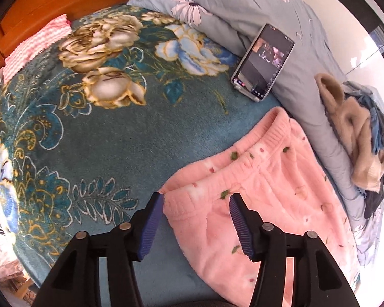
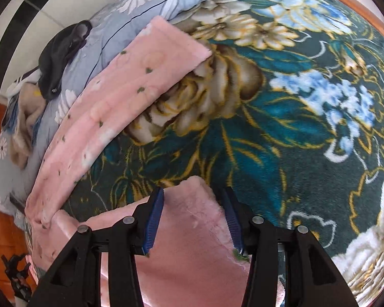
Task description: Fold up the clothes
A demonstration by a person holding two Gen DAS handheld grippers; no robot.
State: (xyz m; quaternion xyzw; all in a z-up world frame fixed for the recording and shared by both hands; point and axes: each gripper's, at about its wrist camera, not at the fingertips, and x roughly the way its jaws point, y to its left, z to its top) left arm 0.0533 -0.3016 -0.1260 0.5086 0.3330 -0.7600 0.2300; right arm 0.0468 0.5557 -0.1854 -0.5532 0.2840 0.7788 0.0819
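Note:
Pink fleece pyjama trousers (image 1: 263,186) with small green and red specks lie on a teal floral blanket (image 1: 102,133). In the left wrist view the waistband corner lies between the fingers of my open left gripper (image 1: 196,199). In the right wrist view one trouser leg (image 2: 110,107) stretches away to the upper left. The other leg's end (image 2: 192,212) lies between the fingers of my open right gripper (image 2: 194,192). Neither gripper is closed on the cloth.
A phone (image 1: 265,61) with a lit screen leans on a grey-blue flowered quilt (image 1: 243,7). A heap of beige, blue and dark clothes (image 1: 358,138) lies on the quilt at right. A pink striped cloth (image 1: 35,46) sits by the wooden headboard (image 1: 51,2).

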